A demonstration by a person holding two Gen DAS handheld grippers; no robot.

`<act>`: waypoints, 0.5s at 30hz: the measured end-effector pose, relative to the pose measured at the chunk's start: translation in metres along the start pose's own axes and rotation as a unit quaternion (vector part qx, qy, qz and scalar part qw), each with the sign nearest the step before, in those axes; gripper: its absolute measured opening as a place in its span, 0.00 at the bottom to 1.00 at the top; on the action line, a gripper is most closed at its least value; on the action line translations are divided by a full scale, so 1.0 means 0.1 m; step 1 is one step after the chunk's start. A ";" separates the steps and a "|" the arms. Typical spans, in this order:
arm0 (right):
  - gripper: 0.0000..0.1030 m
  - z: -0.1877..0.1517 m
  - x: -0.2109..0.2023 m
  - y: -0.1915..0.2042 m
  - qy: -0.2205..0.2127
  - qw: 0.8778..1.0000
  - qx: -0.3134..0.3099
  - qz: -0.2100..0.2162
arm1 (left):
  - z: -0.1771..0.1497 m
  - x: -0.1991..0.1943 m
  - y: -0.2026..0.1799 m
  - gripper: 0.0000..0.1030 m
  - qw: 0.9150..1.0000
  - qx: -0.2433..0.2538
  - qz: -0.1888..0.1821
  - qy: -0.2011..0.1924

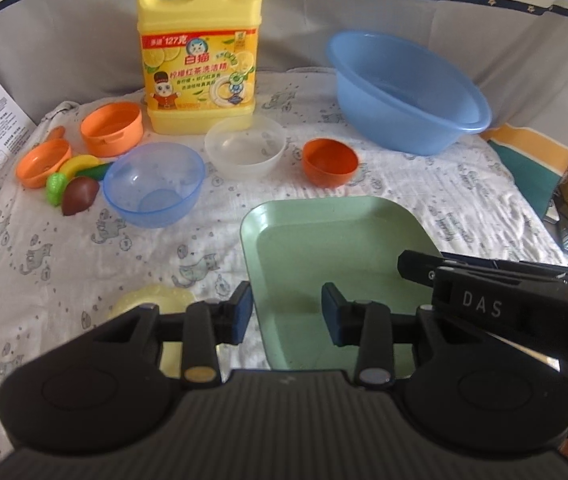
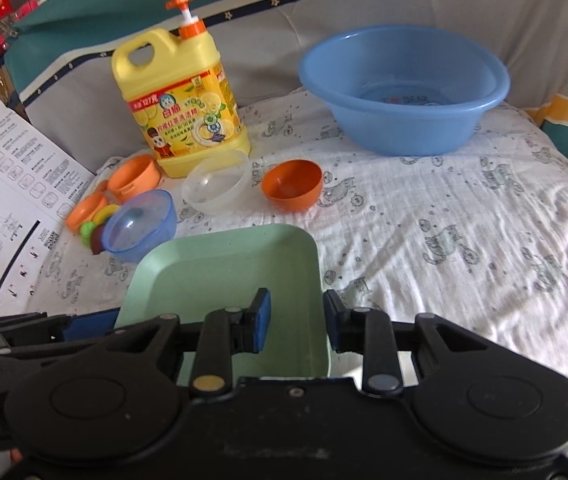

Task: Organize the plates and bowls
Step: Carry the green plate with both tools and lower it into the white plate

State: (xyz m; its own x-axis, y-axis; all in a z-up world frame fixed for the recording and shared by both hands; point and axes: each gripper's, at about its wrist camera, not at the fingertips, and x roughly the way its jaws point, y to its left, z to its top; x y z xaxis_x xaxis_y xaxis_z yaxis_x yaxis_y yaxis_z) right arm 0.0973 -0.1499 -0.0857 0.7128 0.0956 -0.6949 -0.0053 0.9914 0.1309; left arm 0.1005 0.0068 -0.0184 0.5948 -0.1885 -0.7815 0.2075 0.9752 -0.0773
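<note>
A square green plate lies on the cloth close in front of both grippers. My left gripper is open and straddles the plate's left rim. My right gripper is open and straddles its right rim. Behind stand a clear blue bowl, a clear white bowl, an orange bowl and a large blue basin.
A yellow detergent jug stands at the back. Two orange cups and toy fruit lie at left. A pale yellow item lies beside my left gripper. A printed sheet stands at far left.
</note>
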 end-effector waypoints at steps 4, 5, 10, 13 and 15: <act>0.29 -0.07 -0.21 -0.07 -0.009 1.000 0.005 -0.003 | -0.07 -0.14 -0.12 0.35 1.000 0.007 -0.004 -0.005; 0.29 -0.09 -0.27 -0.09 -0.012 1.000 0.006 -0.005 | -0.10 -0.17 -0.16 0.35 1.000 0.009 -0.005 -0.006; 0.29 -0.19 -0.52 -0.22 -0.025 1.000 0.012 -0.013 | -0.20 -0.30 -0.37 0.38 1.000 0.025 -0.014 -0.008; 0.29 -0.28 -0.66 -0.31 -0.030 0.999 0.018 -0.017 | -0.28 -0.36 -0.52 0.41 0.999 0.035 -0.018 -0.007; 0.29 -0.36 -0.74 -0.38 -0.032 0.999 0.021 -0.020 | -0.34 -0.39 -0.61 0.42 0.999 0.043 -0.021 -0.006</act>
State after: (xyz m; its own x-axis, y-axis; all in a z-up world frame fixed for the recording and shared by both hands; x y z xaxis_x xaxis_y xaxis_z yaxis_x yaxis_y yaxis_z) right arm 0.0194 -0.1918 -0.0641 0.7548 0.0488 -0.6541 0.0524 0.9896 0.1343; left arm 0.0383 -0.0419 -0.0046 0.5937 -0.2301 -0.7710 0.2975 0.9531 -0.0554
